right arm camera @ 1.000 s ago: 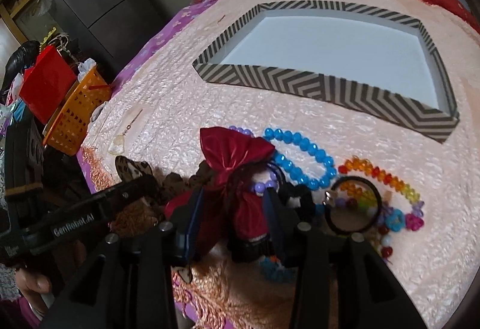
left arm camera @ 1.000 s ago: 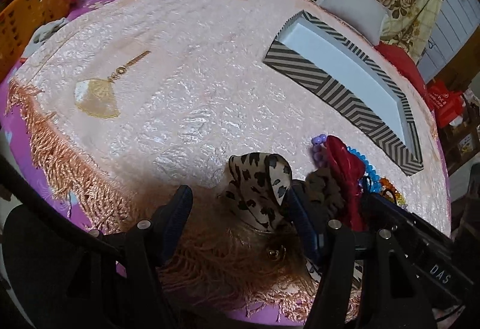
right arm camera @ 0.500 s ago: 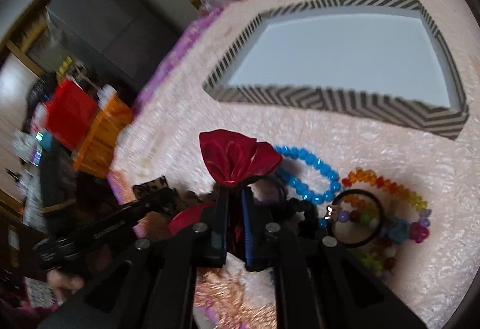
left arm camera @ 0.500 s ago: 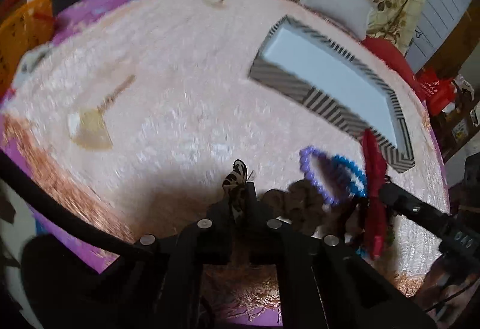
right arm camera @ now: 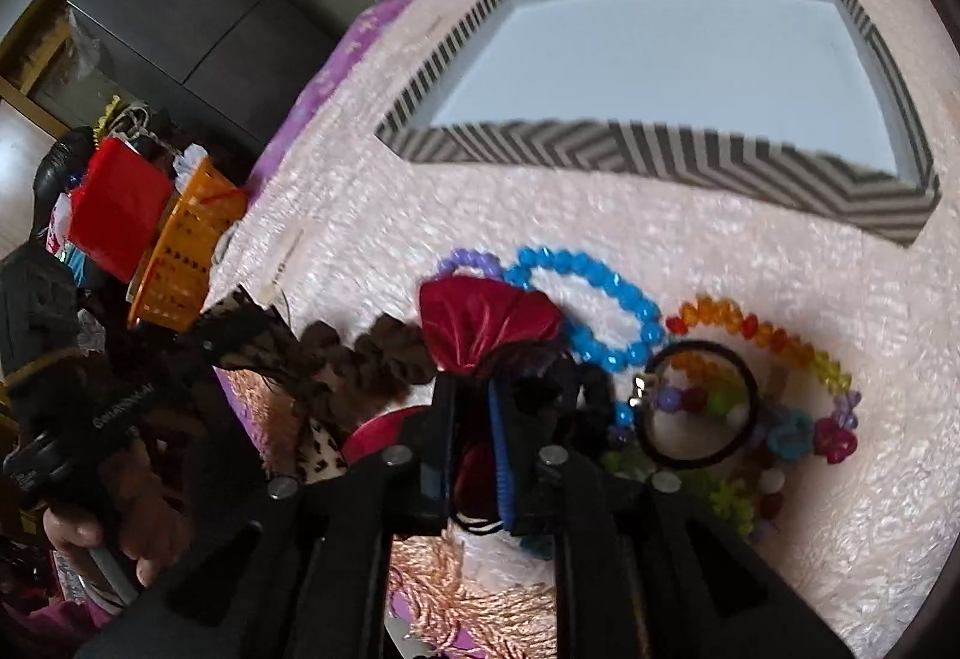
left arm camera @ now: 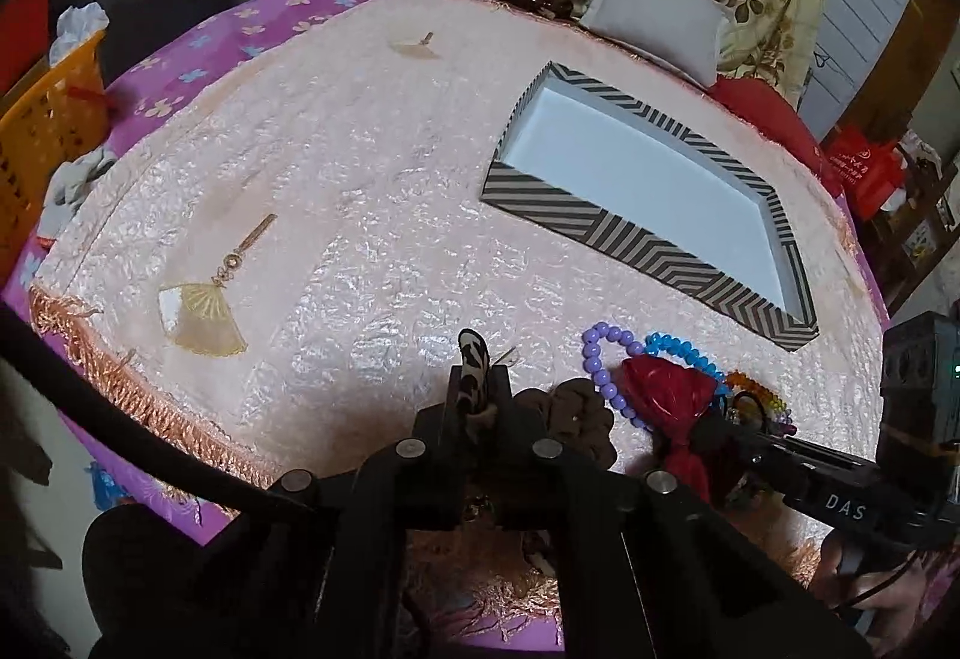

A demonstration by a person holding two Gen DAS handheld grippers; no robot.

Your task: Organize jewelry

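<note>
My left gripper [left arm camera: 477,389] is shut on a leopard-print bow [left arm camera: 473,359], held a little above the pink cloth near its front fringe. In the right wrist view my right gripper [right arm camera: 474,395] grips a red satin bow [right arm camera: 480,317]; its jaws are opening slightly with the bow still pinched between them. That red bow [left arm camera: 666,389] also shows at the right of the left wrist view. A brown scrunchie [left arm camera: 576,413] lies between the two bows. Behind them stands an empty striped box [left arm camera: 606,233] with a white floor.
A blue bead bracelet [right arm camera: 600,299], a purple one [left arm camera: 600,365], a rainbow one [right arm camera: 762,329] and a black hair tie [right arm camera: 696,407] lie right of the red bow. A gold fan ornament [left arm camera: 201,311] rests at left. An orange basket [left arm camera: 42,131] stands off the table's left edge.
Both grippers went from open around their bows to shut on them. The left one has risen with the leopard bow. The right one has shifted and rolled with the red bow.
</note>
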